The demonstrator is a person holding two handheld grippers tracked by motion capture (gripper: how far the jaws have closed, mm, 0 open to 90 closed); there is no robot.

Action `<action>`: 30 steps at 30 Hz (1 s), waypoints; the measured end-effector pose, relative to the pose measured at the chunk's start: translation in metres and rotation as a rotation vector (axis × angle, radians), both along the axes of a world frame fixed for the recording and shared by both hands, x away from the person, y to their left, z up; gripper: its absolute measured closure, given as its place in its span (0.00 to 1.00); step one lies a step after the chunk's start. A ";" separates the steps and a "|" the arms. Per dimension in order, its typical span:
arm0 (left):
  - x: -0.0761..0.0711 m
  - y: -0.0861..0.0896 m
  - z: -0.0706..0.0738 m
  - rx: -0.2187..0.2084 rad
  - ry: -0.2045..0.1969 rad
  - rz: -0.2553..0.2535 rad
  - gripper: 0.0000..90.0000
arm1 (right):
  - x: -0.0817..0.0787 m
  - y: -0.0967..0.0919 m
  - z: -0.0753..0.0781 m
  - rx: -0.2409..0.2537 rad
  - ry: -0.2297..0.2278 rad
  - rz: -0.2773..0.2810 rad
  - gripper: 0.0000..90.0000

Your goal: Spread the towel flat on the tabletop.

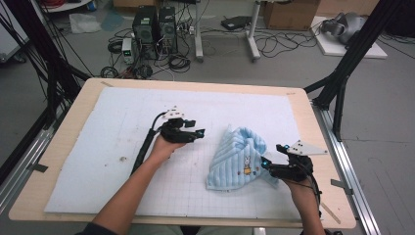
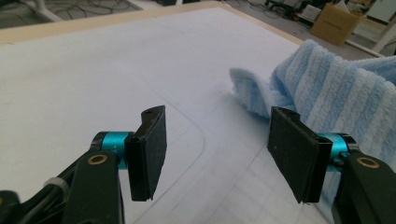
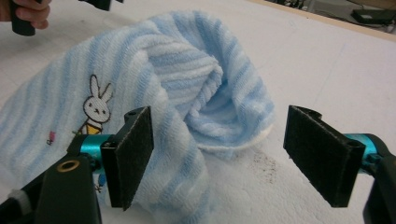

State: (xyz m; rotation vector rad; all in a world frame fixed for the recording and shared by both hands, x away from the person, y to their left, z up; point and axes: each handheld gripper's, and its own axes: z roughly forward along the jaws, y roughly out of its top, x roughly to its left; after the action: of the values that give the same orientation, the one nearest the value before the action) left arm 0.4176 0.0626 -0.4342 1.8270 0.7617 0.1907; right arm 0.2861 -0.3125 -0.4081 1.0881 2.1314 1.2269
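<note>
Towel (image 1: 238, 159) lies crumpled, its underside hidden; left claw (image 1: 199, 133) and right claw (image 1: 265, 165) both released.

We see a light wooden table (image 1: 63, 147) carrying a white gridded mat (image 1: 122, 127) that covers nearly its whole top. On the mat, right of centre, lies a crumpled blue-and-white striped towel (image 1: 235, 159) with a rabbit motif. Small dark specks mark the mat at left.

Grey floor (image 1: 73, 54) (cables strewn); computer towers (image 1: 155, 27); cardboard boxes (image 1: 291, 13).
</note>
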 end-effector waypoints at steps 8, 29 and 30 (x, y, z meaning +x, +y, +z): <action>0.009 -0.047 -0.012 0.054 0.054 -0.080 0.44 | -0.001 -0.006 -0.002 0.014 -0.001 -0.022 0.26; 0.006 -0.052 -0.010 0.137 0.059 -0.165 1.00 | 0.002 -0.004 -0.003 0.040 0.003 -0.027 0.26; 0.007 -0.051 -0.009 0.123 0.056 -0.155 1.00 | 0.003 -0.003 -0.003 0.041 0.004 -0.034 0.26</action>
State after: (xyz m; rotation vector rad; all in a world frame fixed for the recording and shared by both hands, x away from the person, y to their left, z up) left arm 0.4250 0.0116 -0.4436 2.0061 0.6553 0.0866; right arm 0.2886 -0.3155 -0.4107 1.1397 2.0909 1.2590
